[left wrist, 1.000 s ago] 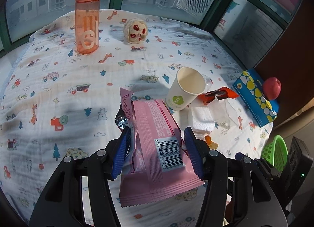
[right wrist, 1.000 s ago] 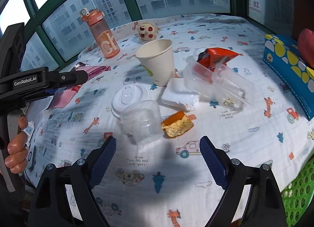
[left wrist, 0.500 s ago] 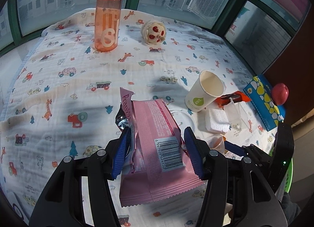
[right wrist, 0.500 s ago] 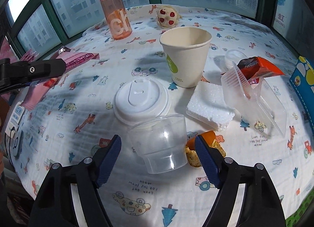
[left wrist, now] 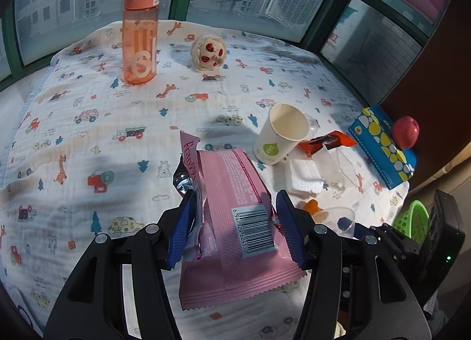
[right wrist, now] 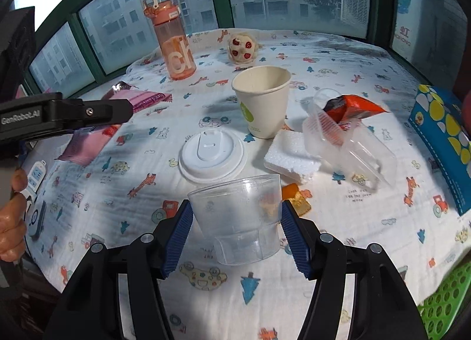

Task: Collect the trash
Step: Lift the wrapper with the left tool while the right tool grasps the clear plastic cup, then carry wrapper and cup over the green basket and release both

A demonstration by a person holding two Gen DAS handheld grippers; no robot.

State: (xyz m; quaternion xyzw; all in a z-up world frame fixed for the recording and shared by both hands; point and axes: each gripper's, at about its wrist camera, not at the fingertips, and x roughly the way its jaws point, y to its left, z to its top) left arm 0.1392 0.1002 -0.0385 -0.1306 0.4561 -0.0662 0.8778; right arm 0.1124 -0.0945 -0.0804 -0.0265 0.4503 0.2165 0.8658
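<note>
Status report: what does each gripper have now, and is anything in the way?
Left gripper shut on pink wrapper. Right gripper just closing, pads against clear plastic cup. White lid and orange scrap lie close beyond.

Left gripper (left wrist: 235,222) jaws clamping pink snack wrapper (left wrist: 235,213), above patterned tablecloth (left wrist: 88,140)

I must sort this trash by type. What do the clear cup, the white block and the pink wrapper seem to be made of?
Clear cup: thin glossy plastic, it seems; the printed cloth shows through its walls.
White block: looks like foam, matt and grainy, with a crumbled edge.
Pink wrapper: probably plastic film, slightly shiny, with crimped zigzag ends and a silvery inside at the torn end.
</note>
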